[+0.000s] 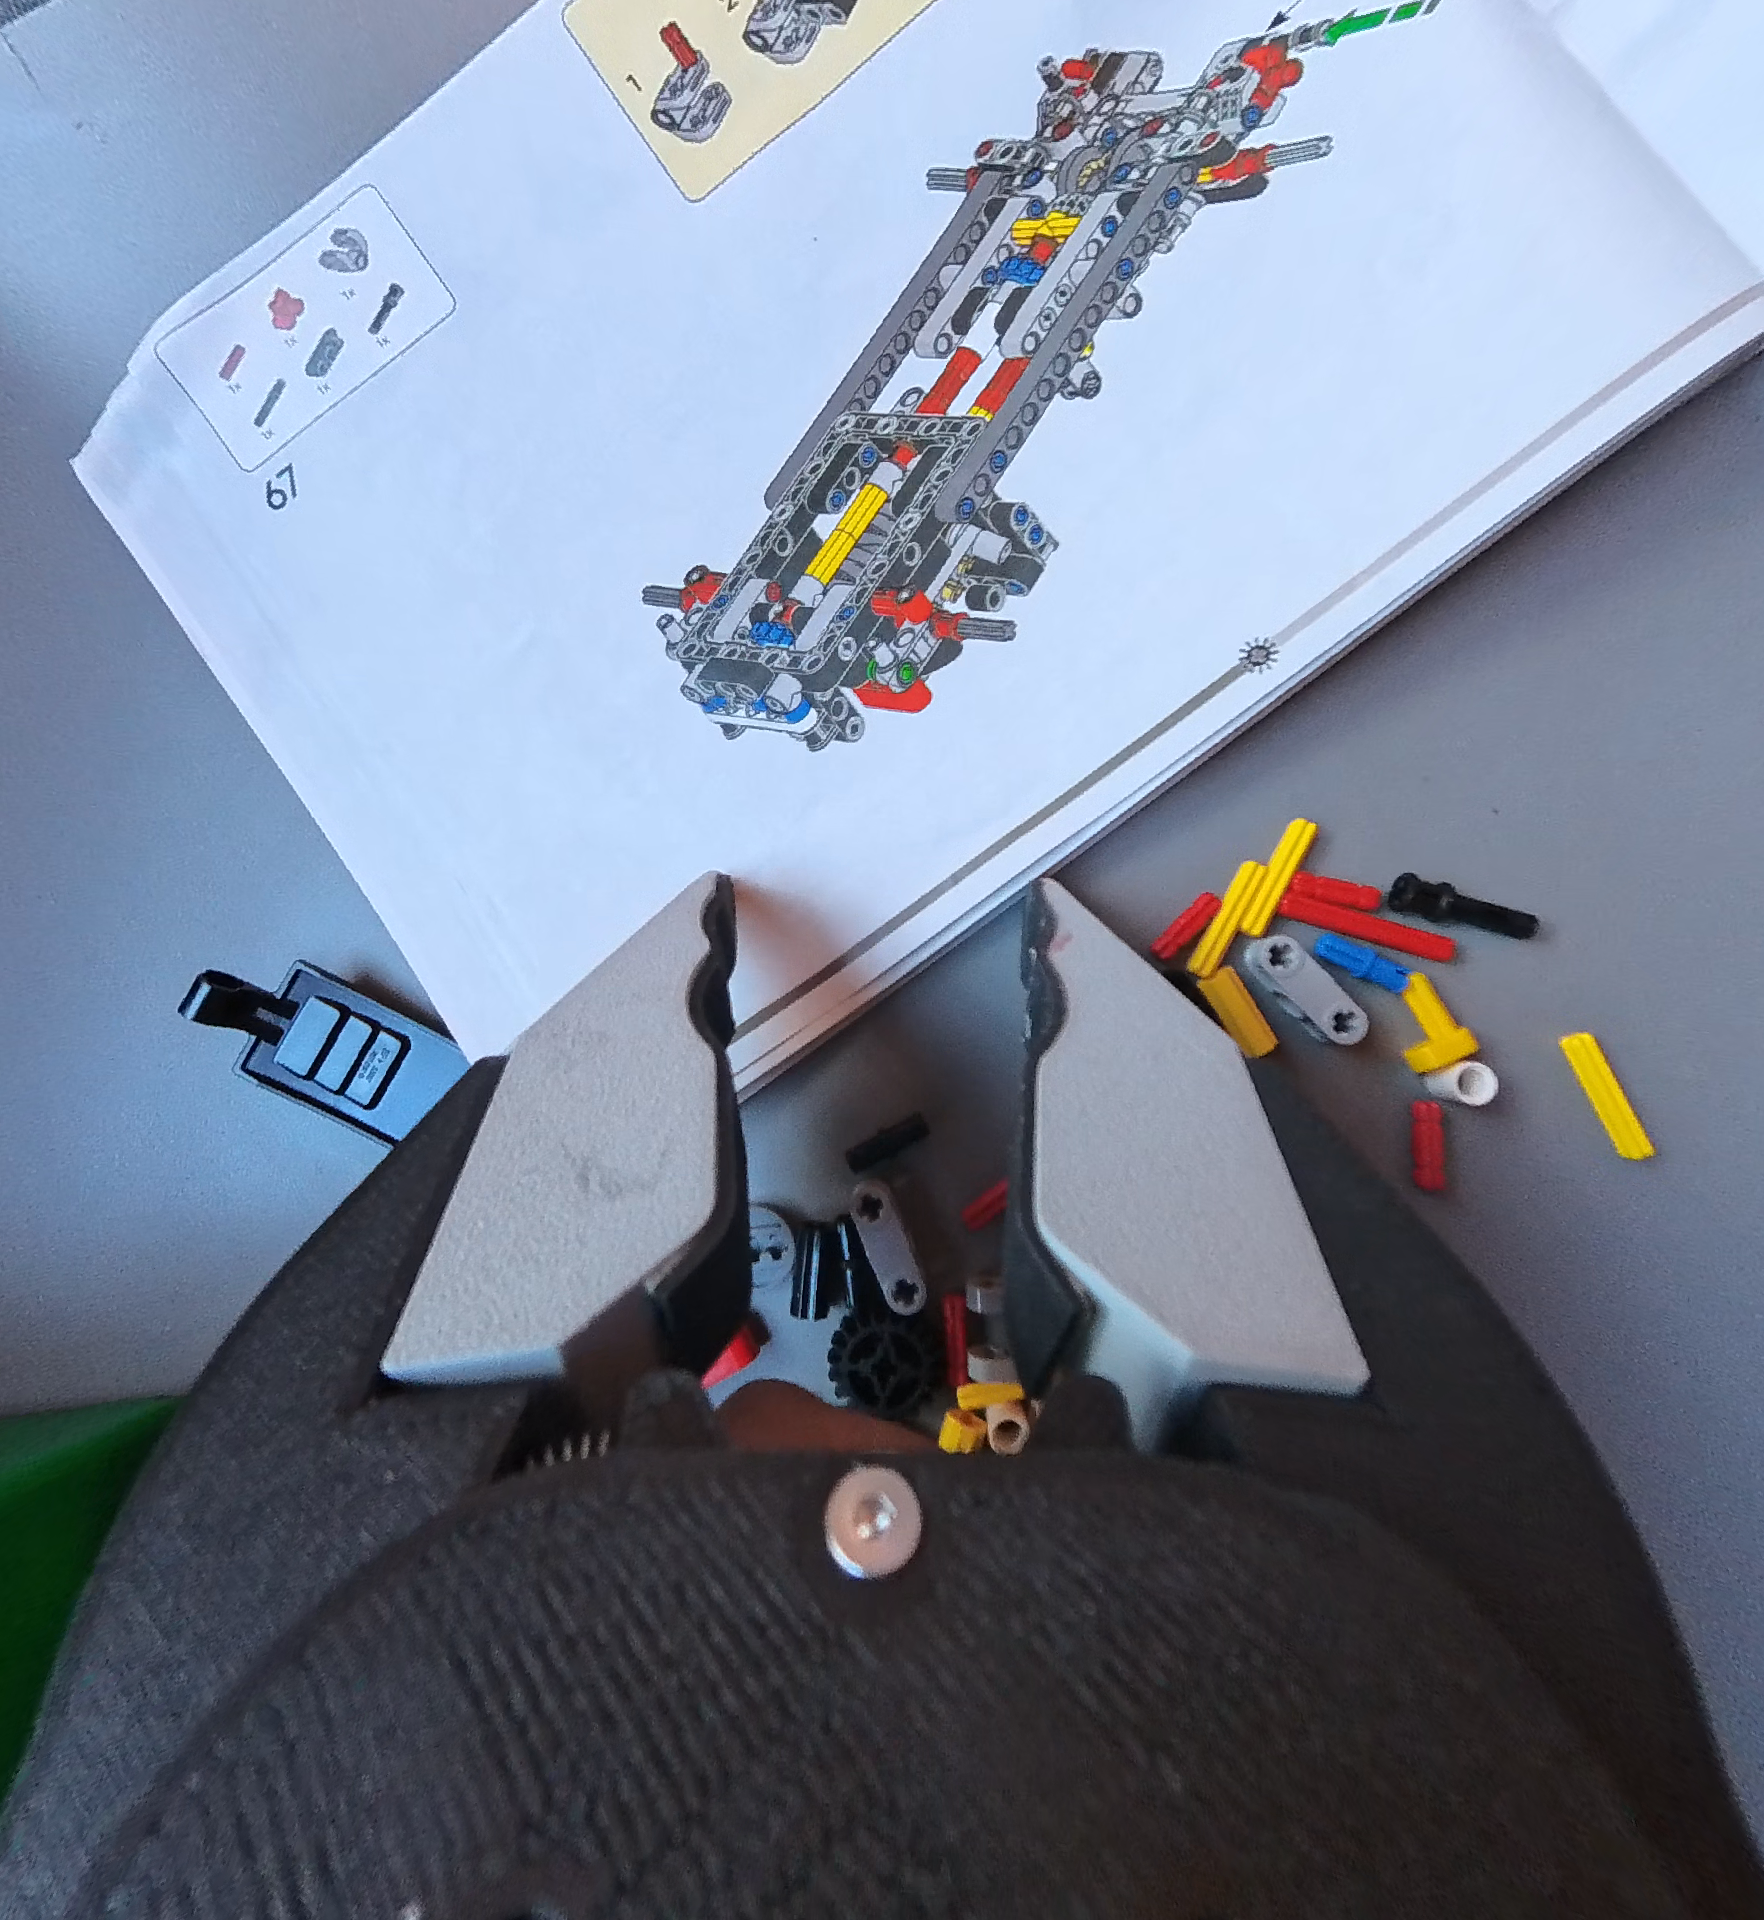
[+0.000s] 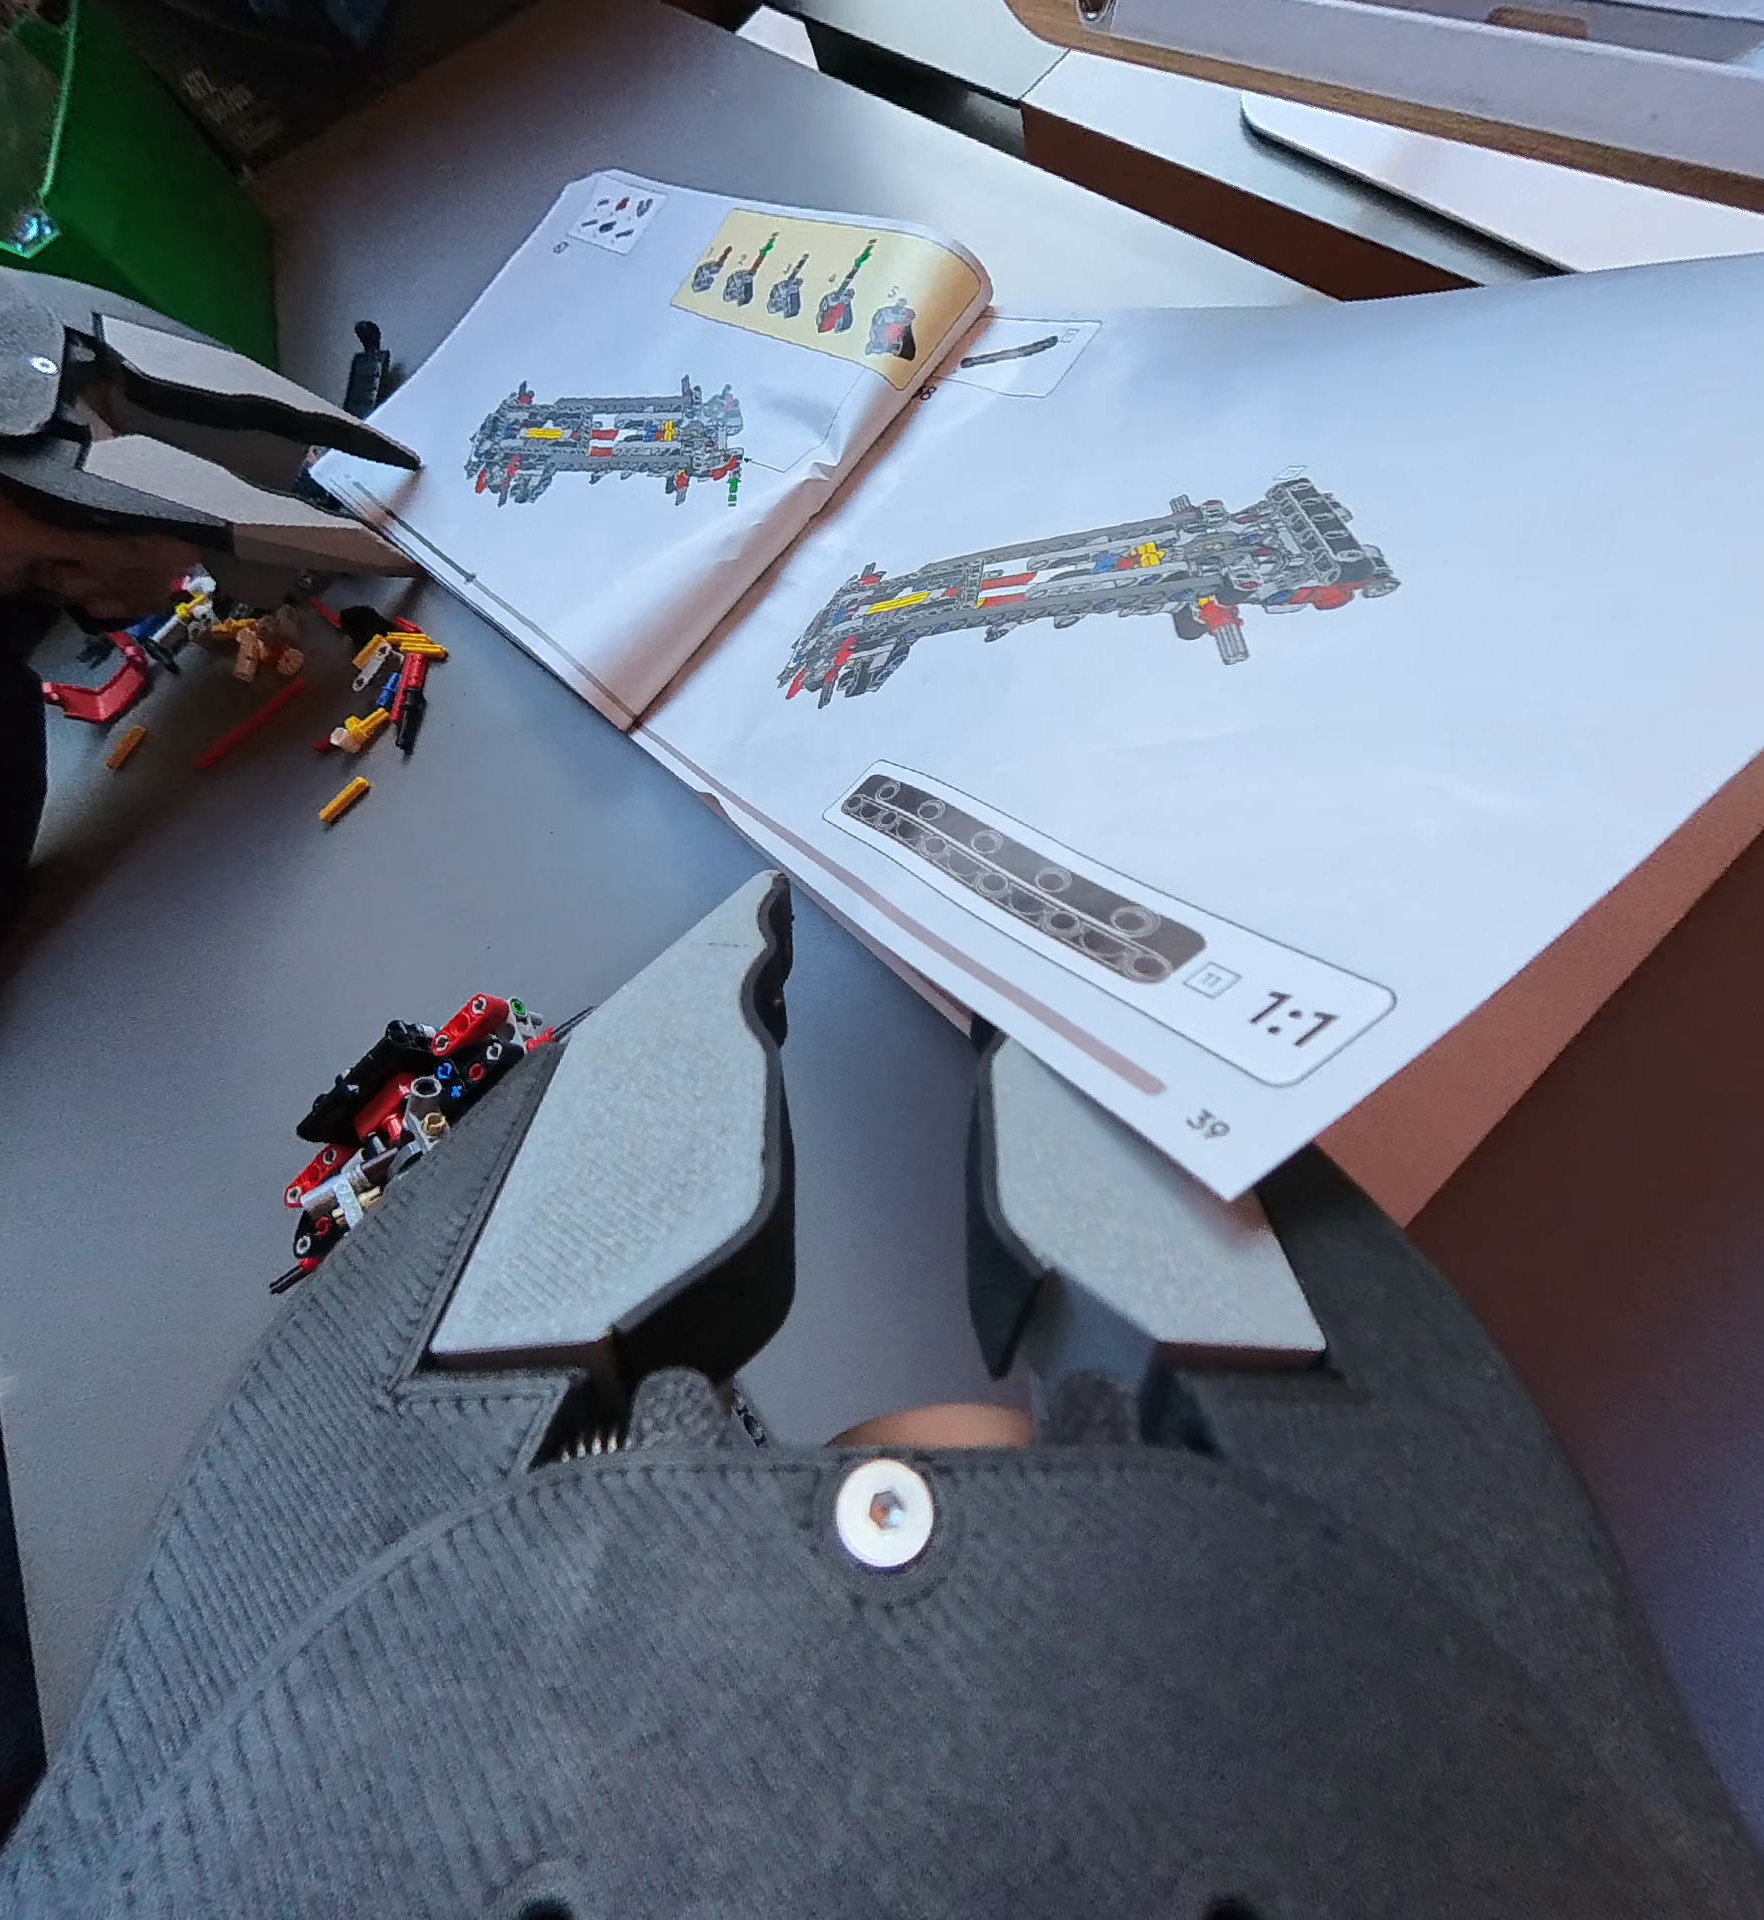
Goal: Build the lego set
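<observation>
An open instruction booklet [image 1: 649, 520] lies on the grey table [image 1: 1532, 644]. My left gripper [image 1: 878, 904] is open at the booklet's near edge, with one fingertip [image 1: 717, 914] over the page and the other over bare table. It holds nothing. It also shows in the right wrist view [image 2: 390, 509], straddling the booklet's left edge. My right gripper [image 2: 883, 935] is open. Its right finger [image 2: 1117, 1195] lies under a raised right-hand page [image 2: 1273, 727], which hides the tip. Its left finger [image 2: 753, 935] stands clear over the table. The page is not pinched.
Loose small building parts [image 1: 1325, 956] lie right of the left gripper, with more [image 1: 888, 1278] beneath it. A grey and black block [image 1: 338, 1049] lies to its left. A red and black assembly [image 2: 400, 1101] sits left of the right gripper. A green box [image 2: 99, 177] stands at the far left. One gripper's finger ends stand about 35 cm off the other's.
</observation>
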The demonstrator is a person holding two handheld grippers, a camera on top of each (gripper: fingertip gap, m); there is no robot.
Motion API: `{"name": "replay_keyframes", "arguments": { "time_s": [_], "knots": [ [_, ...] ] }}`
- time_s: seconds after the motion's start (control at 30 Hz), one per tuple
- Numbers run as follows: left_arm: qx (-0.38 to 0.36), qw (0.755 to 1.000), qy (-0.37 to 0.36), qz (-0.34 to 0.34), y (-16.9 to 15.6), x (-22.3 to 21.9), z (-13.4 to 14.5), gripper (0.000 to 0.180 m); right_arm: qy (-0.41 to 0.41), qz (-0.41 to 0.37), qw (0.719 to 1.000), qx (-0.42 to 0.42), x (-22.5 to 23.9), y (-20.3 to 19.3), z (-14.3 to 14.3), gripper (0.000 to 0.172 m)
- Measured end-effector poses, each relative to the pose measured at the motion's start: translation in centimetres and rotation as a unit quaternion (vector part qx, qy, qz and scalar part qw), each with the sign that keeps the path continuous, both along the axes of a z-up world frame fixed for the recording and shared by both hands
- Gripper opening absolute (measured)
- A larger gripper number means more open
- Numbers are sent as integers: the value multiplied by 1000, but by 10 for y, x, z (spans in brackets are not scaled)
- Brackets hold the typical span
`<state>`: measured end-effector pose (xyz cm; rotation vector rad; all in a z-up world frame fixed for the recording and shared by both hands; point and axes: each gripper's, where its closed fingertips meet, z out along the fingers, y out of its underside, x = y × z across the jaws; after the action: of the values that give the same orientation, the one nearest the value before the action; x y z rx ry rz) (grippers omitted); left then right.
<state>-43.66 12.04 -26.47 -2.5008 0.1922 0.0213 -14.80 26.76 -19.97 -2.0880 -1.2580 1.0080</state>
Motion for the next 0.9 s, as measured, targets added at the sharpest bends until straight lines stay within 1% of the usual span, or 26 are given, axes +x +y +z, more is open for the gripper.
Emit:
{"name": "replay_keyframes", "arguments": {
  "time_s": [0.57, 0.7, 0.9],
  "knots": [
    [0, 1000, 2, 1, 0, 0, 0, 54, -10, -6, 1000, 17, 8, 5, 0, 29],
    [-1, 1000, 1, 1, 0, 0, 0, 54, 8, -7, 1000, 7, 12, 7, 3, 32],
    [-1, 1000, -1, 2, 0, -1, 0, 54, 34, -29, 999, -22, 20, 15, 6, 35]
  ]
}}
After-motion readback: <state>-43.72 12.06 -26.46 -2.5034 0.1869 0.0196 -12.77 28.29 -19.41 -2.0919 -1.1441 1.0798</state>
